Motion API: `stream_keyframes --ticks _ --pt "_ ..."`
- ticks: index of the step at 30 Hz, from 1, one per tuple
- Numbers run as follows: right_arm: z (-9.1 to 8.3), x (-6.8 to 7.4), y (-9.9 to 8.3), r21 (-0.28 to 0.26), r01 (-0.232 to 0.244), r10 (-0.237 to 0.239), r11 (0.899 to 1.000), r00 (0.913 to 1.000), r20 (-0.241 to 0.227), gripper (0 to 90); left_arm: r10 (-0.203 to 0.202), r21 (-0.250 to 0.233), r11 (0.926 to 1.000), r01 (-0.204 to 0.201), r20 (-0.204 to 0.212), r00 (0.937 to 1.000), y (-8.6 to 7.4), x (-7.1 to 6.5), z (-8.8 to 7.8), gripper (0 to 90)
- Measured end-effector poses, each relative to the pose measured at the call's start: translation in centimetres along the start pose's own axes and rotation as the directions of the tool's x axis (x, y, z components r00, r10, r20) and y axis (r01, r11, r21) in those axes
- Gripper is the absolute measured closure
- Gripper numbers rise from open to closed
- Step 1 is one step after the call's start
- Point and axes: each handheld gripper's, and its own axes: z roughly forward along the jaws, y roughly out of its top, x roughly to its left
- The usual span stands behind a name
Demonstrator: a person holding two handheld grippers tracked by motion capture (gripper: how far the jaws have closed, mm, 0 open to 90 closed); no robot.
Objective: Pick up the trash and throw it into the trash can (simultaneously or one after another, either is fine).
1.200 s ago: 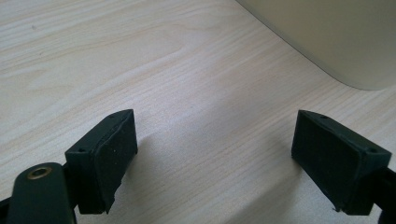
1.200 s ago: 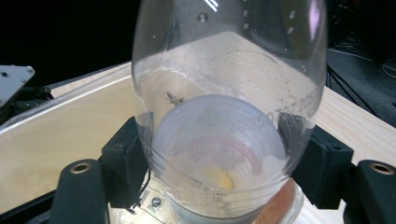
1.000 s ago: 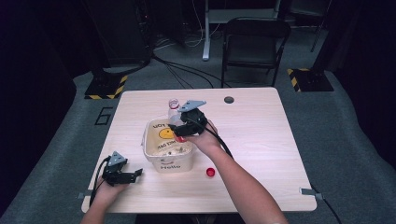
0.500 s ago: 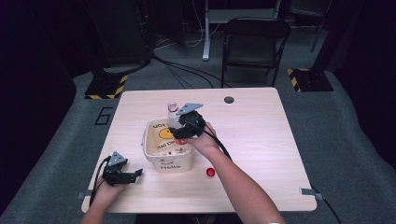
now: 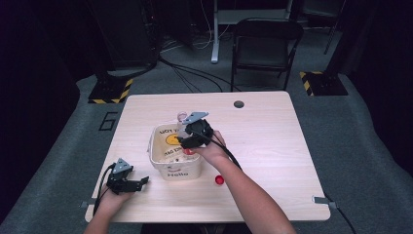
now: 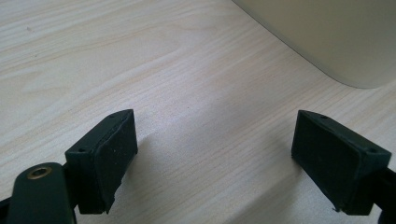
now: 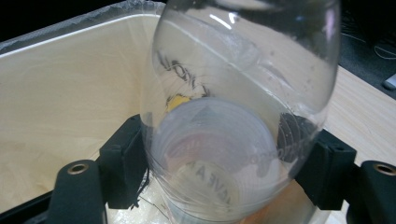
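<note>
While the left gripper point(image 5: 127, 183) rests spread wide on the wooden table point(image 5: 272, 141), the right gripper point(image 5: 191, 139) clamps a clear plastic bottle point(image 7: 238, 116) above the cream bin point(image 5: 176, 168).

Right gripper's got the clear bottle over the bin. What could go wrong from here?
1. The right gripper pinches the clear bottle on its smooth curved wall; it may slip or buckle.
2. The bin isn't steadied: the left gripper sits open on the table beside it, so a knock might shift it.
3. The red cap lies loose near the forearm.
</note>
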Motion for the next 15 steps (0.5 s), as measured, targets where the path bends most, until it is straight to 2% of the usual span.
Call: stream_keyframes --ticks 8,15 --pt "-0.06 -0.09 -0.03 0.001 -0.019 0.019 1.0 0.9997 -0.012 26.6 0.002 0.001 1.0 -0.002 0.0 1.0 0.0 0.01 0.0 13.9" --pt "-0.15 -0.02 0.1 0.004 -0.03 0.03 1.0 0.9994 -0.015 22.9 0.001 -0.004 1.0 -0.001 0.001 1.0 -0.02 -0.01 0.03 14.0"
